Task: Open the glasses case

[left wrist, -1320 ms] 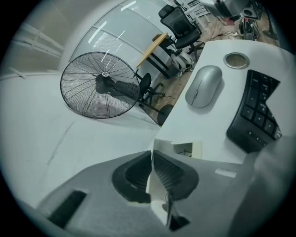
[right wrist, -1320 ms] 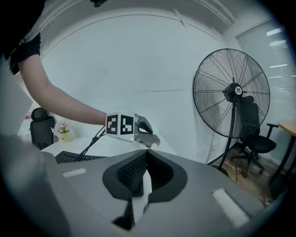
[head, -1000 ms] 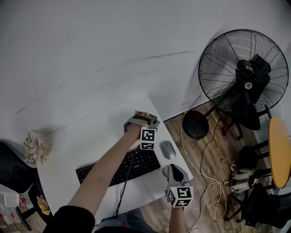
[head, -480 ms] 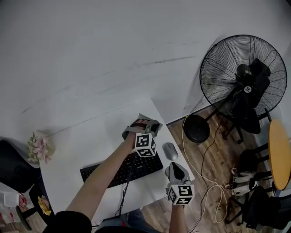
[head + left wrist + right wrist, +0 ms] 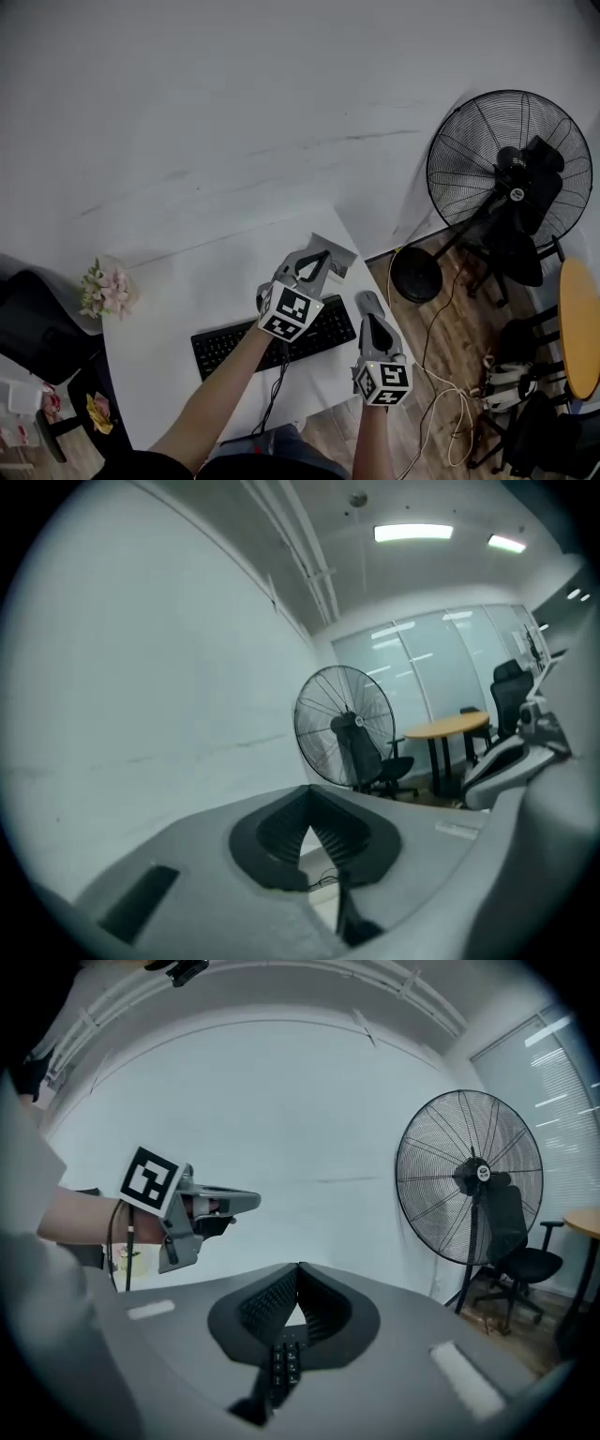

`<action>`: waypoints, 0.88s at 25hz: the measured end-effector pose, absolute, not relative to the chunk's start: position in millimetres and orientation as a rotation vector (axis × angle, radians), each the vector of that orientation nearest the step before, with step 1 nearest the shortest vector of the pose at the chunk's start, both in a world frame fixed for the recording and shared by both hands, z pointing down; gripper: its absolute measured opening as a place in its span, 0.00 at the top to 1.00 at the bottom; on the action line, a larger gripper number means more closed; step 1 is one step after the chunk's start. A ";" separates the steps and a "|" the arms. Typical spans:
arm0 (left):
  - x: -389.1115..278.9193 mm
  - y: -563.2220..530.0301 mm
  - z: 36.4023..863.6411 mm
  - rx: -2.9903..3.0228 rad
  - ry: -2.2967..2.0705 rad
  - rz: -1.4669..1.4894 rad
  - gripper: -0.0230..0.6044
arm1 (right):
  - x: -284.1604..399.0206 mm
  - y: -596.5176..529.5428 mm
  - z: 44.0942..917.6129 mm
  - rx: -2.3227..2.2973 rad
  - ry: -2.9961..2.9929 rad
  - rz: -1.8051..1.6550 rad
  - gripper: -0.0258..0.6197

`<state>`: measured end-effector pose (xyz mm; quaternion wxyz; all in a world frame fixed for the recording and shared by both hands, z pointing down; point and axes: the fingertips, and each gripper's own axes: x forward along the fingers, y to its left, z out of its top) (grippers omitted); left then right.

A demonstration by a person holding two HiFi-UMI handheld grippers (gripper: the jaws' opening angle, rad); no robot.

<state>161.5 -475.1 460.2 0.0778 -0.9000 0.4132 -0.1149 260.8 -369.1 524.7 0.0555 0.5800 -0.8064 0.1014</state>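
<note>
Grey left gripper [image 5: 319,264], jaws closed and empty, above the white table [image 5: 187,291]; grey right gripper [image 5: 373,325] likewise closed, near right. Flat grey glasses case [image 5: 336,255], apparently open, at the table's far right corner.

Black keyboard [image 5: 230,345] on white table [image 5: 178,281], pink flowers [image 5: 108,289] at the table's left corner, dark chair [image 5: 37,330] just beside that corner. Big black standing fan [image 5: 511,178] on the wood floor to the right. Loose cables [image 5: 441,394] on the floor near its base, round wooden table [image 5: 581,328] at the right edge.
</note>
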 end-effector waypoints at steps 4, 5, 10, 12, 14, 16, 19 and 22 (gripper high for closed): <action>129.0 -447.9 432.1 -2.689 1.339 -0.190 0.95 | 251.8 -363.9 503.7 1.808 -2.468 0.253 0.94; 121.9 -441.3 427.7 -2.684 1.362 -0.160 0.95 | 250.8 -362.1 499.4 1.820 -2.469 0.243 0.94; 89.8 -411.5 421.7 -2.674 1.443 -0.093 0.95 | 247.3 -354.9 481.2 1.872 -2.470 0.193 0.94; 80.3 -400.9 425.2 -2.678 1.464 -0.091 0.95 | 247.9 -351.7 476.0 1.890 -2.464 0.180 0.94; 73.8 -391.4 430.3 -2.684 1.473 -0.100 0.95 | 249.9 -348.7 472.4 1.914 -2.456 0.167 0.94; 67.7 -383.0 435.6 -2.691 1.484 -0.102 0.95 | 251.3 -345.5 470.3 1.937 -2.448 0.159 0.94; 58.9 -374.1 442.3 -2.696 1.507 -0.103 0.95 | 252.7 -340.2 470.0 1.960 -2.433 0.156 0.94; 54.3 -370.4 443.5 -2.690 1.512 -0.110 0.95 | 252.7 -335.2 470.6 1.972 -2.421 0.149 0.94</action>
